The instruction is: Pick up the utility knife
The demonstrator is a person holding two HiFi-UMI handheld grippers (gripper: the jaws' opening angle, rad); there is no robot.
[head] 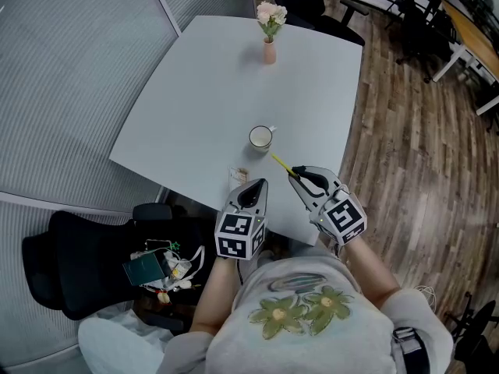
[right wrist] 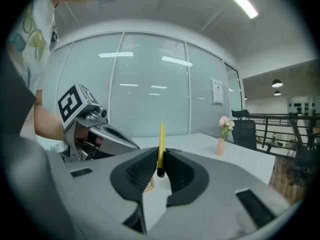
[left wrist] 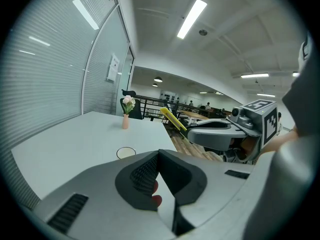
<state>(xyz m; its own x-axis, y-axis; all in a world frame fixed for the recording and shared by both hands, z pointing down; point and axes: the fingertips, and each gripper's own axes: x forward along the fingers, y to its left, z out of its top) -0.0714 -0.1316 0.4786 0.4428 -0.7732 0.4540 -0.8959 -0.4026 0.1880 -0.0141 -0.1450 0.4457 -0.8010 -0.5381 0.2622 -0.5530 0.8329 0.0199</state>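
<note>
In the head view, the right hand-held gripper (head: 299, 178) is pinching the yellow utility knife (head: 281, 164) by its near end. The blade end is pointing out over the worktop (head: 195, 92) towards a cup (head: 260, 137). The knife is hanging clear of the surface, so the pick-up itself looks done. What is left, at most, is keeping the grip firm and carrying the knife away. The left hand-held gripper (head: 254, 187) is waiting just beside it near the worktop's edge, with a small object (head: 238, 174) in front of it that may be a card stand. A vase of flowers (head: 270, 34) is standing well apart at the far side, so nothing is crowding the knife.

In the left gripper view, the left hand-held gripper (left wrist: 159, 155) is showing its jaws pressed together at the tips with nothing held. The knife (left wrist: 173, 118) is slanting up out of the right hand-held gripper (left wrist: 193, 133), plainly in the air above the worktop (left wrist: 70, 141). The cup (left wrist: 126, 153) and vase (left wrist: 125, 119) are sitting beyond it.

In the right gripper view, both pads of the right hand-held gripper (right wrist: 161, 160) are bearing on the knife (right wrist: 161, 141), which is standing upright between them. The left hand-held gripper (right wrist: 127, 143) is hovering close at the left, the only thing near enough to get in the way.
</note>
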